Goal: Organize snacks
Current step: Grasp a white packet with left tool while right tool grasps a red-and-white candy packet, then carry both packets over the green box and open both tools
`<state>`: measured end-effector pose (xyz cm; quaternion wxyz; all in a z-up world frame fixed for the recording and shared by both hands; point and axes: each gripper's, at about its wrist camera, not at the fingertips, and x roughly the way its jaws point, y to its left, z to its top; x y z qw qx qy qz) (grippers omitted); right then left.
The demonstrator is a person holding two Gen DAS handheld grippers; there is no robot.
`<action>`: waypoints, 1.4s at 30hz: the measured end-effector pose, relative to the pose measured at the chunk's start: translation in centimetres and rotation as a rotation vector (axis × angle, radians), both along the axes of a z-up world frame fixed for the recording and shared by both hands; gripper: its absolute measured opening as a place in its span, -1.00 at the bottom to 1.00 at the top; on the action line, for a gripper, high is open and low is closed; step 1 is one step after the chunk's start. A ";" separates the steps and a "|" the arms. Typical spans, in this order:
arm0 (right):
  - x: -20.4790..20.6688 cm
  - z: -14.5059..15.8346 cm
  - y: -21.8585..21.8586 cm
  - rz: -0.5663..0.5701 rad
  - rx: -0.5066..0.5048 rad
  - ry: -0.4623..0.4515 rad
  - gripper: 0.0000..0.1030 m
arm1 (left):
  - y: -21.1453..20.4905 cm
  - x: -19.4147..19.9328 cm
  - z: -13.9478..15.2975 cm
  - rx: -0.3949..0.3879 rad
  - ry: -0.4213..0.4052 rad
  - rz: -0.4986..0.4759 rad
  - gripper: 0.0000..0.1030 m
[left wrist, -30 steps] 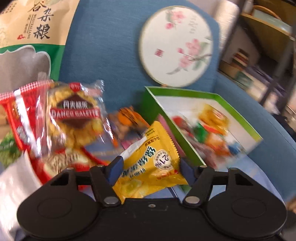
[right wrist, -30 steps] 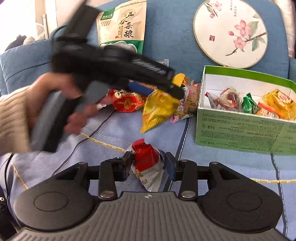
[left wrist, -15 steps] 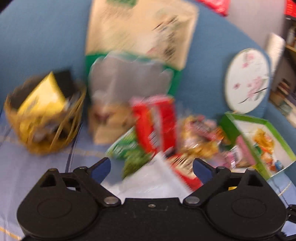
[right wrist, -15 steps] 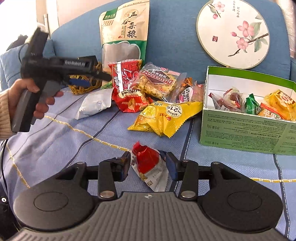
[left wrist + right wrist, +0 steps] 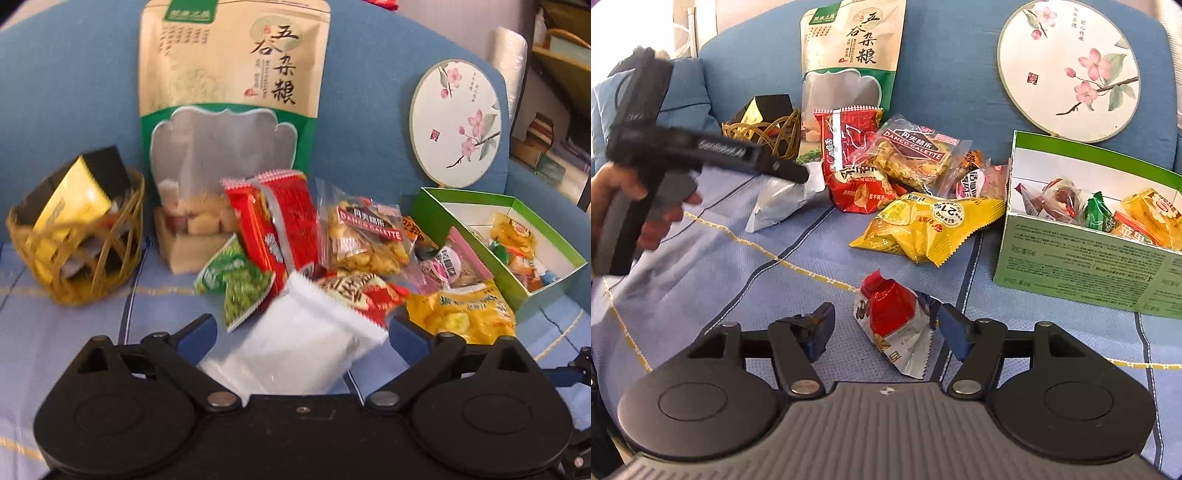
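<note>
Right now the red and white snack packet (image 5: 892,325) lies on the blue checked cloth (image 5: 701,266), between the spread jaws of the right gripper (image 5: 886,328); those jaws have just been opening and their pads stand clear of the wrapper on both sides. Beyond it a yellow chip bag (image 5: 923,225) lies flat on the cloth, just beside the green cardboard box (image 5: 1089,266), which holds several small wrapped snacks. Behind the chip bag, a pile of packets leans together: a red crisp bag (image 5: 849,162), a Danco Galette biscuit pack (image 5: 912,155) and a green pea packet (image 5: 236,280). The left gripper (image 5: 299,332) hovers with its jaws released wide over a white packet (image 5: 303,339), touching nothing that I can see; a hand (image 5: 635,199) grips its handle. A tall grain pouch (image 5: 232,110) stands against the blue sofa back (image 5: 74,92), with a wicker basket (image 5: 77,251) at its left and a round painted fan (image 5: 456,123) at its right.
</note>
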<state>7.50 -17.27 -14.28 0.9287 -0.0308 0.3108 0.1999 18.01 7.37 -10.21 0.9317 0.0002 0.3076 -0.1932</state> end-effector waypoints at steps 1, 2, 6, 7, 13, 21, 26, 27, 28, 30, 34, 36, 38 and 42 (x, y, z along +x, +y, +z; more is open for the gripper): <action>0.1 -0.1 0.0 0.000 0.000 0.006 0.99 | -0.1 0.3 0.0 0.012 0.006 -0.015 1.00; 0.3 -0.2 0.1 -0.001 -0.002 0.014 0.99 | -0.5 0.6 -0.2 0.032 0.015 -0.034 1.00; 0.9 -1.0 0.1 -0.007 -0.007 0.031 0.93 | -1.5 1.0 -1.9 0.116 0.063 -0.066 1.00; 1.0 -1.2 0.1 -0.009 -0.004 0.035 0.91 | -1.6 1.0 -2.3 0.124 0.072 -0.064 1.00; 0.7 -0.9 -0.3 -0.017 0.009 0.015 0.40 | -1.4 0.5 -2.8 0.123 0.116 -0.030 0.37; -1.2 3.9 -2.6 -0.045 0.083 -0.127 0.37 | -2.5 -1.8 1.6 -0.075 0.107 -0.078 0.05; -0.2 6.9 -5.6 -0.151 0.086 -0.241 0.38 | -6.9 -2.3 5.7 -0.134 0.017 -0.156 0.06; 0.2 7.2 -6.3 -0.181 0.076 -0.257 0.39 | -8.0 -2.1 6.3 -0.147 0.005 -0.177 0.06; 0.5 7.4 -6.9 -0.205 0.069 -0.269 0.39 | -9.1 -2.0 6.8 -0.162 -0.001 -0.193 0.06; 1.2 7.6 -8.5 -0.255 0.061 -0.289 0.39 | -11.5 -1.4 7.6 -0.182 -0.014 -0.223 0.06; 2.7 7.1 -11.5 -0.343 0.004 -0.314 0.40 | -16.1 0.5 7.7 -0.188 -0.017 -0.244 0.06; 3.5 6.5 -12.6 -0.380 -0.040 -0.328 0.40 | -18.2 1.8 7.3 -0.194 -0.004 -0.245 0.06; 4.3 5.8 -13.7 -0.413 -0.054 -0.317 0.40 | -20.0 3.0 6.6 -0.184 0.004 -0.243 0.06; 5.8 4.4 -15.5 -0.455 -0.058 -0.293 0.40 | -22.7 4.7 5.5 -0.148 0.010 -0.248 0.07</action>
